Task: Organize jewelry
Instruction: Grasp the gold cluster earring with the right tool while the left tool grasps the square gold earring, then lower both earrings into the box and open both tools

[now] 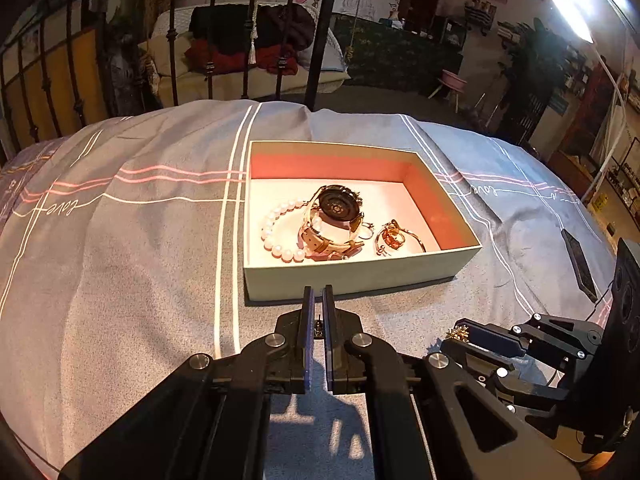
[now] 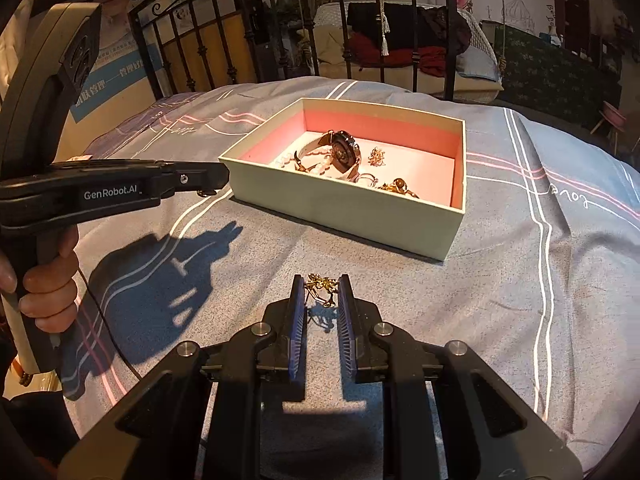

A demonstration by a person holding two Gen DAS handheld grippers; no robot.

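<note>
An open box (image 1: 352,276) (image 2: 348,208) with a pink lining sits on the bed. It holds a watch (image 1: 338,204) (image 2: 343,148), a pearl bracelet (image 1: 276,228), a gold bangle (image 1: 394,236) and small gold pieces (image 2: 377,156). My left gripper (image 1: 318,292) hovers just in front of the box's near wall, shut on a small dark earring (image 1: 319,326) (image 2: 207,192). My right gripper (image 2: 322,280) (image 1: 460,334) is to the right and nearer, low over the bedspread, its fingers closed on a gold ornament (image 2: 320,286).
The grey bedspread (image 1: 140,260) with white and pink stripes covers the bed. A black iron bed frame (image 1: 320,40) stands behind it. A dark phone (image 1: 580,264) lies on the bedspread to the right of the box.
</note>
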